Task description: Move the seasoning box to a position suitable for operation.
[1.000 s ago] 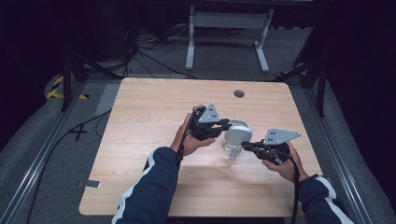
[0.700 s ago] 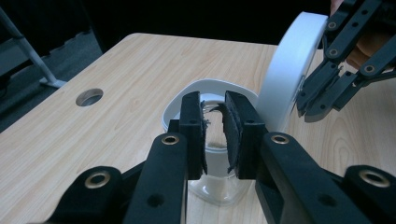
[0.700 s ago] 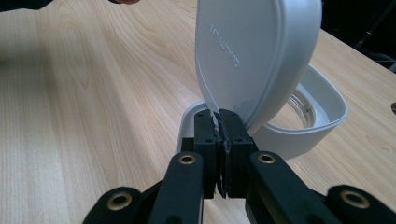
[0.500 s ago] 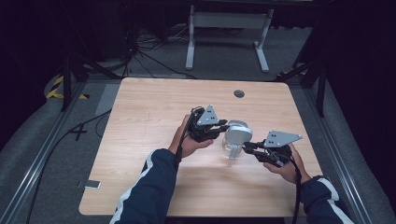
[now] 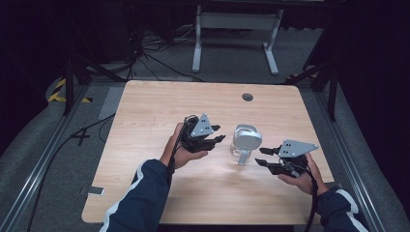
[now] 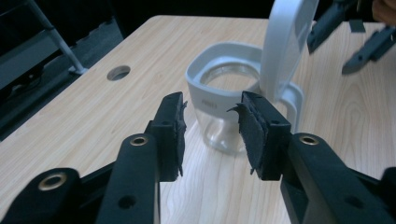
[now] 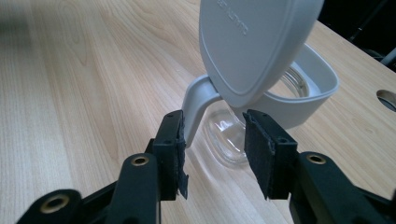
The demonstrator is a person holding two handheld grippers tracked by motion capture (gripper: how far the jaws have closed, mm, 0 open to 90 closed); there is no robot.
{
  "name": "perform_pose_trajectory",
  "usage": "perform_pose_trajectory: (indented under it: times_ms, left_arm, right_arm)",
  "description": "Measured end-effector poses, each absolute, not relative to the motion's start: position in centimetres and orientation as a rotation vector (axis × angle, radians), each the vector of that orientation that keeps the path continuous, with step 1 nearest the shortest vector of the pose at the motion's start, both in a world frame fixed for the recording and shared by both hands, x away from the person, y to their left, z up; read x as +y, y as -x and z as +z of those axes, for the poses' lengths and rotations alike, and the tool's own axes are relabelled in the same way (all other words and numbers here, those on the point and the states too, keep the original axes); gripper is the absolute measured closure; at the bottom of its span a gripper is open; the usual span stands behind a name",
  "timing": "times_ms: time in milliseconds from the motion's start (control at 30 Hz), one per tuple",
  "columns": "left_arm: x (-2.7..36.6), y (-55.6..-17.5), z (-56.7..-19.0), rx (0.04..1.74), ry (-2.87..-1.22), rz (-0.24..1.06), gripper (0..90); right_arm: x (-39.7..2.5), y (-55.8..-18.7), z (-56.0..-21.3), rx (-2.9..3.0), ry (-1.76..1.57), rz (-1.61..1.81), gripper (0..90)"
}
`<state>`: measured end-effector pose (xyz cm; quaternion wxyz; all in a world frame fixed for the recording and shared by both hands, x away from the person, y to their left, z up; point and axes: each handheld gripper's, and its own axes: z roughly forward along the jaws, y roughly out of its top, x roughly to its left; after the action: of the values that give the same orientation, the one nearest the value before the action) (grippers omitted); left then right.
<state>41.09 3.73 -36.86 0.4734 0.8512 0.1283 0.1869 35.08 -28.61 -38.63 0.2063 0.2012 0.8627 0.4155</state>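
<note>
High view shows your forearms coming in from the near edge, and your right gripper (image 5: 263, 157) has drawn back a little toward you from the pitcher (image 5: 245, 142) compared with a second ago, while your left gripper (image 5: 218, 134) has barely moved. Both are released, jaws apart and holding nothing. In the right gripper view your right gripper (image 7: 212, 140) points at the pitcher's handle (image 7: 196, 100), just short of it, with the raised lid (image 7: 254, 42) tilted above. In the left gripper view your left gripper (image 6: 210, 126) faces the grey collar (image 6: 215, 91) from near, not touching. I judge that the lid now stands open on its own, so the opening step looks done and you are free to take the handle or steady the body. The pitcher stands upright right of the table's middle, between your grippers. The table (image 5: 154, 111) is pale wood, bare otherwise, with a round cable hole (image 5: 247, 97) at its far side. Beyond it lie grey carpet, loose cables and a white stand (image 5: 235, 34) in a dark room.
</note>
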Motion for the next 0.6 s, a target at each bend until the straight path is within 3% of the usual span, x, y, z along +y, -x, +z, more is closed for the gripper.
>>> perform_pose_trajectory:
  times_ms: [600]
  left_arm:
    - [10.1, -36.9, -39.8, 0.397, -2.250, 0.556, 50.9]
  right_arm:
    - [-32.6, -34.3, -39.5, 2.313, -0.686, 1.069, 42.5]
